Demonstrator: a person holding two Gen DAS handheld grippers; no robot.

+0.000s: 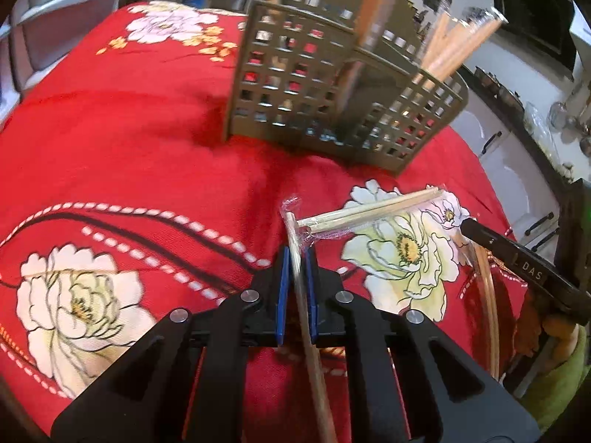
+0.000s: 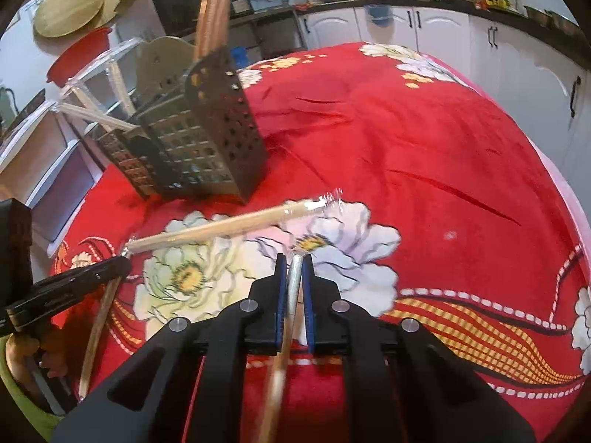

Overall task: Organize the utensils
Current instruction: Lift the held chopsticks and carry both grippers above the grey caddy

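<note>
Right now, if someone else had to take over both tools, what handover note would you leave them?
Left tool: shut on a wrapped chopstick pair, above the red cloth.
Right tool: shut on another wrapped pair.
Caddy: stands ahead on the cloth, several wrapped pairs already upright inside.
One more wrapped pair lies loose on the cloth between the tools and the caddy.
Left to do: drop both held pairs into the caddy, then fetch the loose one.

My table under a red flowered cloth, a grey lattice utensil basket standing on it, a wrapped pair of chopsticks lying flat just in front of the basket
</note>
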